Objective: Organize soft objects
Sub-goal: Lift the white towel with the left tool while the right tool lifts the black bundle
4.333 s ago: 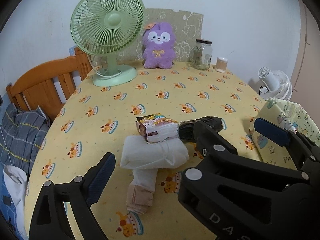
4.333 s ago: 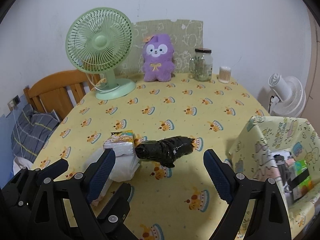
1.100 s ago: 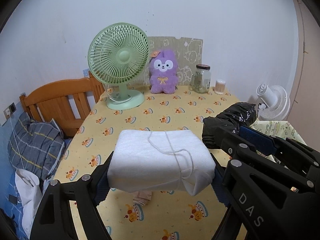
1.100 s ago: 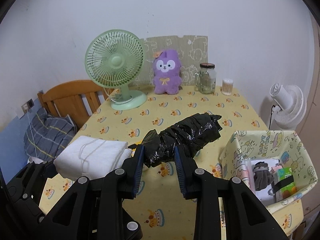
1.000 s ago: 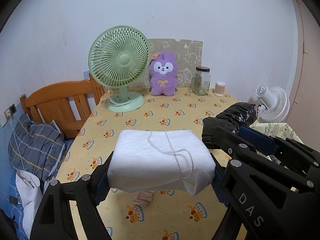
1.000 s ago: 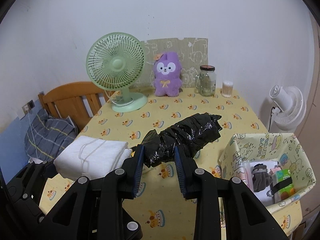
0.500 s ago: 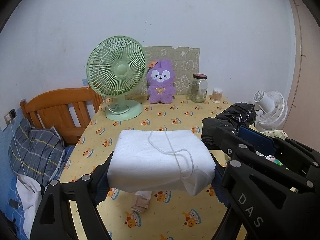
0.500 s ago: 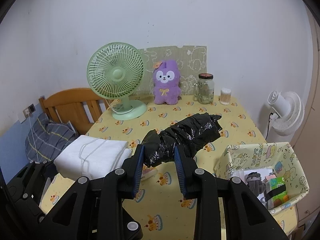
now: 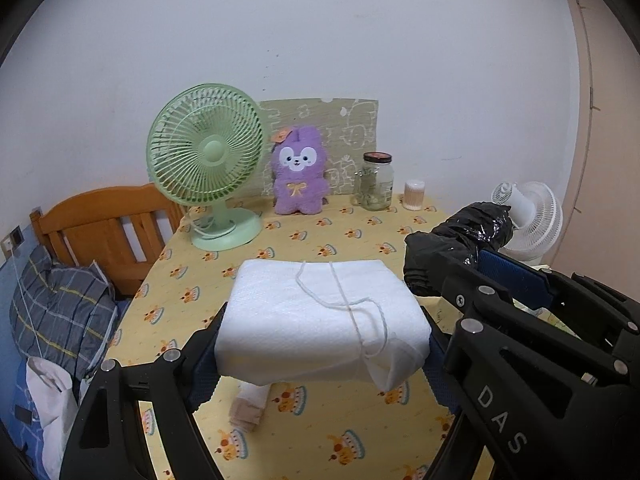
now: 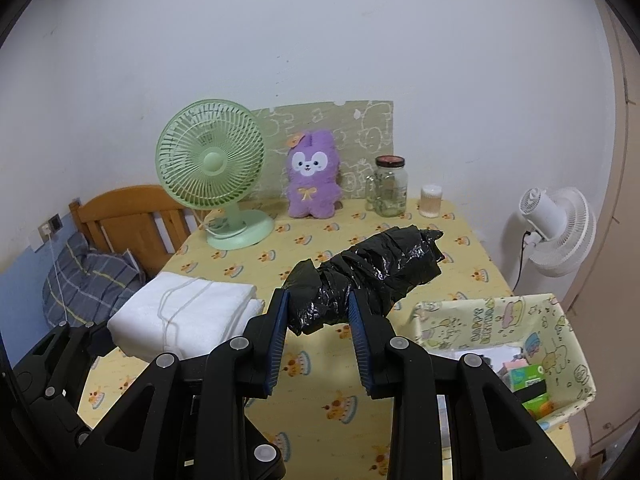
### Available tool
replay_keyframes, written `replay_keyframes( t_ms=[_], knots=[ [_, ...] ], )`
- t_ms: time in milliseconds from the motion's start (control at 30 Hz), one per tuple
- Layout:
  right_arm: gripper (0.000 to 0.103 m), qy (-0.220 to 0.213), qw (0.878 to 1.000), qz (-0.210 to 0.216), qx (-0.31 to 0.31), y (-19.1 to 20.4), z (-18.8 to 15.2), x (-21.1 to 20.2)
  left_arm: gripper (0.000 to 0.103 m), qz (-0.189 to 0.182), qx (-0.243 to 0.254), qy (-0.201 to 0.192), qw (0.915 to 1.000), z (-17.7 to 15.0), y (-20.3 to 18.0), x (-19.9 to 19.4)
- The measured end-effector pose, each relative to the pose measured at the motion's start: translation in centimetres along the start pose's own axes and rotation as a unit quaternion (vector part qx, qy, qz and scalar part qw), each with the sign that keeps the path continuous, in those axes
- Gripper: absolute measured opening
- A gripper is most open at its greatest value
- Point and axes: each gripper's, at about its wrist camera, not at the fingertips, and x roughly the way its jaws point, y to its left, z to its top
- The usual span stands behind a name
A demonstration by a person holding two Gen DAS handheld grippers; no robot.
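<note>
Seen from the left wrist camera, a folded white cloth bundle (image 9: 320, 320) tied with pale string is clamped between the blue pads of the left gripper (image 9: 324, 354) and held clear above the yellow-patterned table (image 9: 320, 240). To its right, a black plastic-wrapped roll (image 9: 460, 236) is carried in the right gripper (image 9: 472, 272). A beige rolled item (image 9: 250, 404) is left lying on the table directly below the bundle. At the table's far edge, a green desk fan (image 9: 206, 160), a purple plush toy (image 9: 299, 178), a glass jar (image 9: 376, 182) and a small tub of cotton swabs (image 9: 414, 195) are lined up against the wall, with a white fan (image 9: 528, 220) standing beyond the right side.

Seen from the right wrist camera, the black plastic-wrapped roll (image 10: 360, 280) is gripped near its lower end by the narrowly closed right gripper (image 10: 318, 312), its free end angled up and to the right. The white cloth bundle (image 10: 188, 312) is seen at left, carried at about the same height. A patterned fabric basket (image 10: 520, 320), already holding several items, is set at the table's lower right.
</note>
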Motion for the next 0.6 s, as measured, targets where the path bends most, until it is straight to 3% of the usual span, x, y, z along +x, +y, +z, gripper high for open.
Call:
replay_keyframes(
  t_ms=[600],
  knots=[
    [0.034,-0.005,0.999,-0.031,0.018,-4.9,0.0,-0.7,0.086,-0.033,0.025,-0.003,0.9991,0.8,-5.0,1.1]
  ],
)
